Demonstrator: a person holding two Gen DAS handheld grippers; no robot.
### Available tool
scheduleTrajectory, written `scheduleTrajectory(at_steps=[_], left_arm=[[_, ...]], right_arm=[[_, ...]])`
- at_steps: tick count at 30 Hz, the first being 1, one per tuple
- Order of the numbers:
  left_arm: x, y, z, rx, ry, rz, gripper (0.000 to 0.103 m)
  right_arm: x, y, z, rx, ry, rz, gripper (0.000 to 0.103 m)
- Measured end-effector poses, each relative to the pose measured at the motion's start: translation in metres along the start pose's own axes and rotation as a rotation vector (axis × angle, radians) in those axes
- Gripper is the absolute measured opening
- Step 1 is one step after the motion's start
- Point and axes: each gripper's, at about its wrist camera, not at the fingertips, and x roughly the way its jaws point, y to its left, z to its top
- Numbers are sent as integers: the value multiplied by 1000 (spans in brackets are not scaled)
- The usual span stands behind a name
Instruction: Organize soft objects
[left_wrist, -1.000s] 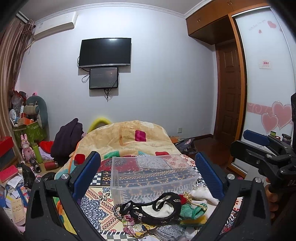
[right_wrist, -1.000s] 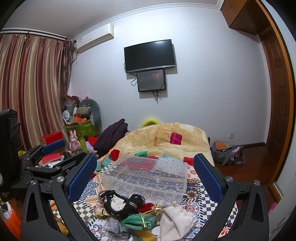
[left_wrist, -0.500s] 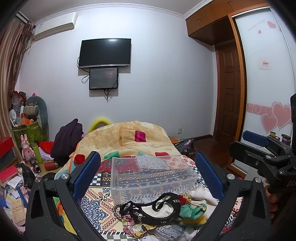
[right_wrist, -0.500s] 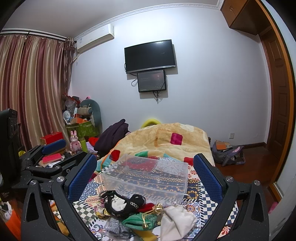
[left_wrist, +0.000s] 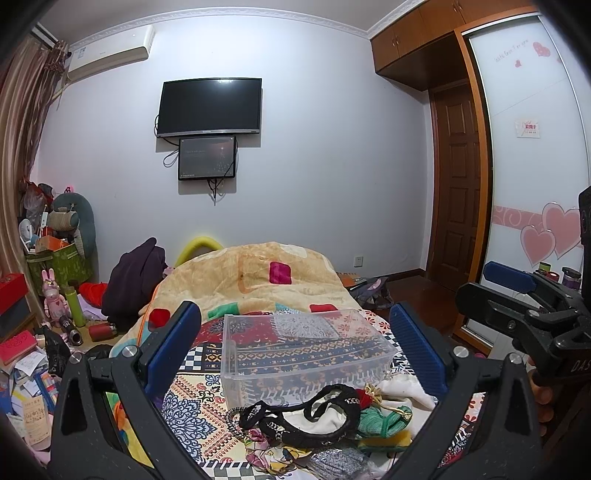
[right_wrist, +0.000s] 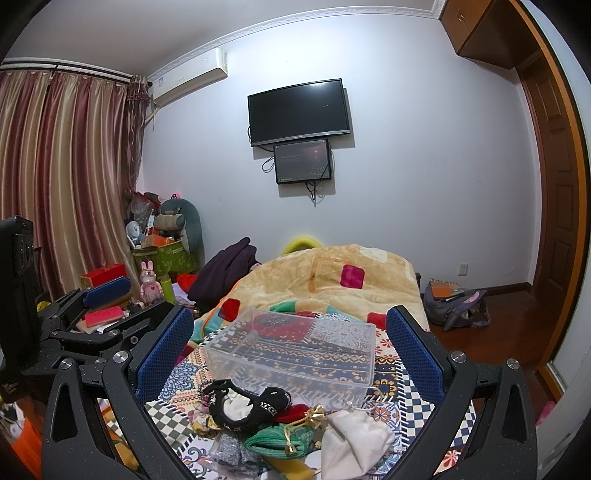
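Observation:
A pile of soft items lies on the patterned bedspread: a black trimmed piece (left_wrist: 314, 424) (right_wrist: 243, 406), a green knitted pouch (left_wrist: 380, 419) (right_wrist: 280, 439), a white cloth bag (left_wrist: 406, 387) (right_wrist: 354, 435), a grey glittery piece (right_wrist: 229, 452). Behind the pile stands an empty clear plastic box (left_wrist: 303, 350) (right_wrist: 291, 347). My left gripper (left_wrist: 295, 350) is open and empty, held above the pile. My right gripper (right_wrist: 288, 347) is open and empty too, beside it; it shows at the right in the left wrist view (left_wrist: 517, 295).
A folded orange quilt (left_wrist: 266, 277) lies past the box. Floor clutter, boxes and toys (left_wrist: 55, 295) crowd the left. A backpack (right_wrist: 454, 306) lies on the floor at right, near the wardrobe door (left_wrist: 535, 221).

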Motion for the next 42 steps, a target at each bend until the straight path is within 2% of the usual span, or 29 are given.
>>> scheduleTrajectory(at_steps=[14,19,23,29,32,34,38,42], left_arm=[[1,-1,2,1,4,-4,103],[11,2,-2,-17,42,-11,103],[27,6,-12,-32,121,-41,103],[52,9,-47,-49,267,-85,103],[62,4,-63,-50,325,-110,96],[72,-3,-72,-31,368,-122,86],[86,-5,-84,-50,418,-161,83],[99,-9,-92,-72,456,-205,75]], right_arm=[[1,4,2,3,5,-3,103],[5,0,1,13,39,-18,103],[13,-10,-6,26,111,-30,103],[29,-33,-31,74,252,-25,103],[35,-44,-47,90,311,-24,102],[40,-51,-57,99,352,-30,100],[52,-63,-71,123,435,-36,91],[64,-74,-90,143,507,-45,83]])
